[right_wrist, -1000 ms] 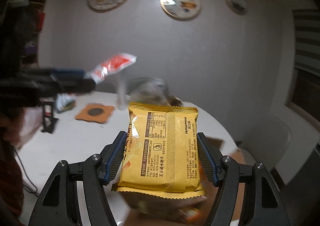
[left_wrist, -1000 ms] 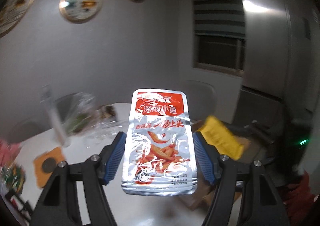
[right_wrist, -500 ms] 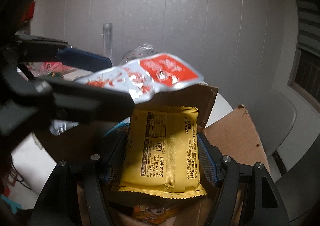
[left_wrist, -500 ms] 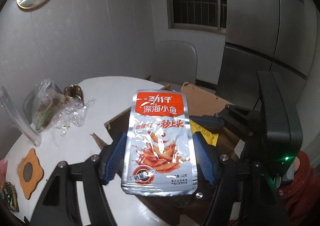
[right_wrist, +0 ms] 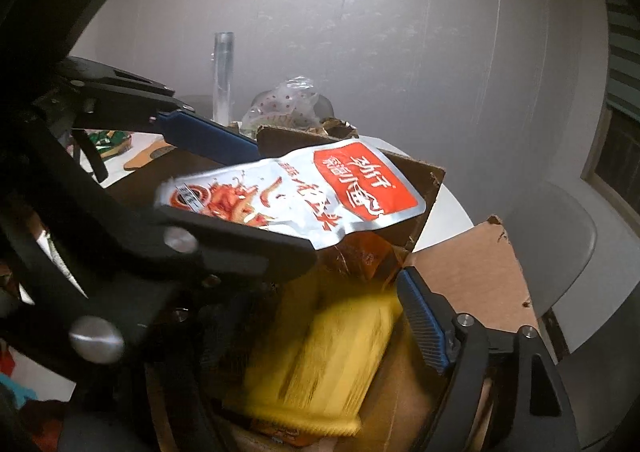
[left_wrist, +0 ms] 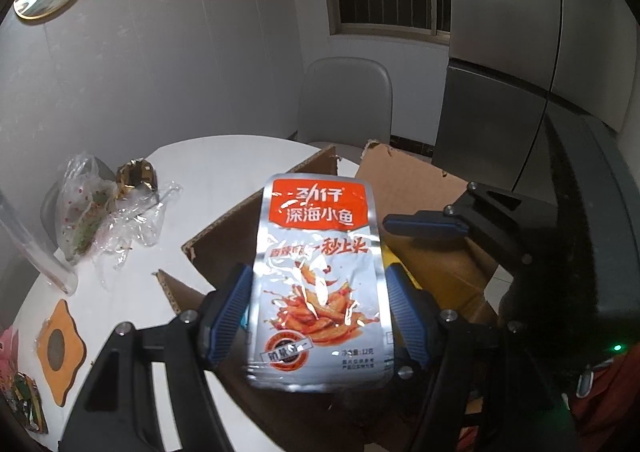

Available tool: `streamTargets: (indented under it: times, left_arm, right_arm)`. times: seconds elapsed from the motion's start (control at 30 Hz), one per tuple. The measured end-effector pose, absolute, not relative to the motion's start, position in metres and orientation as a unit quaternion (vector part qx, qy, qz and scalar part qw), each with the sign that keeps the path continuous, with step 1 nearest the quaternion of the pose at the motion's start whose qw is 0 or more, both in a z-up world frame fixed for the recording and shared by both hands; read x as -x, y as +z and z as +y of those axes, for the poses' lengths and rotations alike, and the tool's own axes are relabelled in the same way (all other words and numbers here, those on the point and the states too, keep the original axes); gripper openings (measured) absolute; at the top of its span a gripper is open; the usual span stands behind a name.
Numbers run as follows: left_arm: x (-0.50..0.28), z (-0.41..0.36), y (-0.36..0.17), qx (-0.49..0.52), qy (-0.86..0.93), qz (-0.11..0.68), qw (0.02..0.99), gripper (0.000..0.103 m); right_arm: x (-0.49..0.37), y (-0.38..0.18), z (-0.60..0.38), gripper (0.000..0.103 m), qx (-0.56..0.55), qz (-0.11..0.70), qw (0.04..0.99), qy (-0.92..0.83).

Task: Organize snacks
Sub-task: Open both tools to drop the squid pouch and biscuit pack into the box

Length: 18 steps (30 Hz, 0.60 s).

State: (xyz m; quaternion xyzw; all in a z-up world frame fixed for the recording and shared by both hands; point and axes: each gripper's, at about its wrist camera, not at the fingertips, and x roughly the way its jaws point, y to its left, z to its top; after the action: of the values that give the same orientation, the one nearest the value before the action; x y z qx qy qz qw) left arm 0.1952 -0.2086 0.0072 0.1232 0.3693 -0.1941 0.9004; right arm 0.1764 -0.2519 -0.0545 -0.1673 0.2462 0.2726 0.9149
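Btwn left hand-held gripper (left_wrist: 318, 308) pads: fish pouch (left_wrist: 316, 276).

Home dining room: round table (left_wrist: 224, 172), fridge (left_wrist: 520, 52), chair (left_wrist: 346, 100).

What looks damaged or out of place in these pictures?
The cardboard box has torn, ragged flap edges. Crumpled plastic bags lie in a loose heap on the white table. In the right wrist view the yellow packet is blurred and tilted inside the box, not lying flat.
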Motion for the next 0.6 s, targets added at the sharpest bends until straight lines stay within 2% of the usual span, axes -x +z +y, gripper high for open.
streamTargets:
  times: [0.47, 0.6]
  left_arm:
    - [-0.184, -0.192, 0.019, -0.097, -0.190, 0.348, 0.913, 0.077]
    - [-0.172, -0.179, 0.029, -0.076, -0.175, 0.322, 0.927, 0.087]
  right_arm:
    - [-0.150, -0.042, -0.270, 0.078, 0.200, 0.257, 0.913, 0.247]
    - [-0.150, -0.040, -0.272, 0.078, 0.188, 0.257, 0.915, 0.248]
